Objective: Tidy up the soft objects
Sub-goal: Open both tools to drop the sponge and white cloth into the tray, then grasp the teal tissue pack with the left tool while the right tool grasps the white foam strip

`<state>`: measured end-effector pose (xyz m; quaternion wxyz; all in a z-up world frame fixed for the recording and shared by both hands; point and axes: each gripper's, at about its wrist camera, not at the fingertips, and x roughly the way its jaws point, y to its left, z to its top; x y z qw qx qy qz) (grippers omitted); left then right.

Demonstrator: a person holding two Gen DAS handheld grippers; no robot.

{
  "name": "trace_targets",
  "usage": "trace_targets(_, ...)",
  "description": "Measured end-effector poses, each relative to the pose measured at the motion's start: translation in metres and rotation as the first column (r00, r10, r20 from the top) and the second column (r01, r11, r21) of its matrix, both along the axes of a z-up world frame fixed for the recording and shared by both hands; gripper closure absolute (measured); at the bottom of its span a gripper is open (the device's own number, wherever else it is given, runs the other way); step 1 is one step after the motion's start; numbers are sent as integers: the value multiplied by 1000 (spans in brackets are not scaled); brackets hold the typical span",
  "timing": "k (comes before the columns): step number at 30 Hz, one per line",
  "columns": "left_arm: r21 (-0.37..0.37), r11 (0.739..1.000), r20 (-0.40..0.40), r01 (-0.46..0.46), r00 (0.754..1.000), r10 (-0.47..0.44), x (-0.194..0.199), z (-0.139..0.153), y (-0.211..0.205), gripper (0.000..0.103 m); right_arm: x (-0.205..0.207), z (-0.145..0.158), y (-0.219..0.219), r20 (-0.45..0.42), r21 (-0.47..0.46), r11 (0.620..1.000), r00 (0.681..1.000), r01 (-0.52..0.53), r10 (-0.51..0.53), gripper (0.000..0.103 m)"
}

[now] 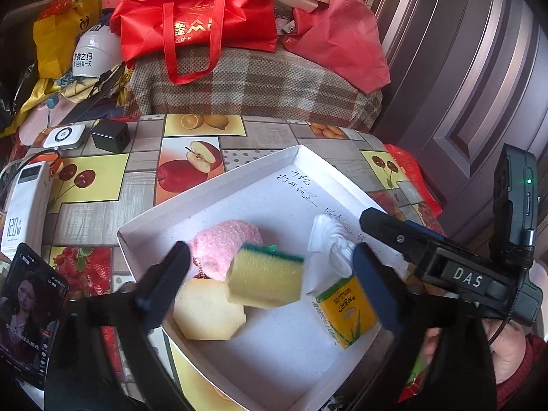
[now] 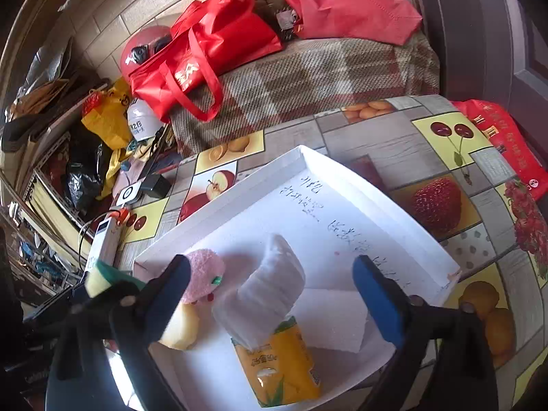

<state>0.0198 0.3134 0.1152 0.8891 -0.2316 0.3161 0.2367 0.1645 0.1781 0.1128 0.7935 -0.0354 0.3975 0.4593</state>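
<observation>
A white shallow box lies on the fruit-print table. In it are a pink fluffy plush, a pale yellow sponge, a yellow sponge with a green scouring top and a yellow tissue pack with white tissue sticking out. My left gripper is open, its fingers either side of the green-topped sponge, which looks loose and blurred. My right gripper is open above the tissue pack; it also shows in the left wrist view.
A white power bank, a black charger, a white round-marked device and a phone lie on the table's left. Behind are red bags, helmets and a checked blanket. A dark door stands right.
</observation>
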Motion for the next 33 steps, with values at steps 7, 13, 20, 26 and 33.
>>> trace_targets(7, 25, 999, -22, -36, 999, 37, -9, 2, -8, 0, -5, 7, -24, -14, 19, 999, 999, 29, -28, 0)
trace_targets(13, 50, 998, -8, -48, 999, 48, -21, 16, -19, 0, -14, 20, -44, 3, 44, 998, 999, 45, -45, 0)
trace_targets(20, 45, 997, 21, -64, 998, 63, -50, 24, -37, 0, -23, 47, -89, -9, 161, 985, 998, 61, -60, 0)
trace_targets(26, 69, 997, 86, -20, 996, 14, -82, 34, -62, 0, -34, 84, -152, 46, 278, 953, 990, 116, -134, 0)
trace_targets(33, 28, 979, 10, 202, 979, -202, -92, 3, -116, 0, -47, 82, -214, 102, 224, 967, 984, 118, -144, 0)
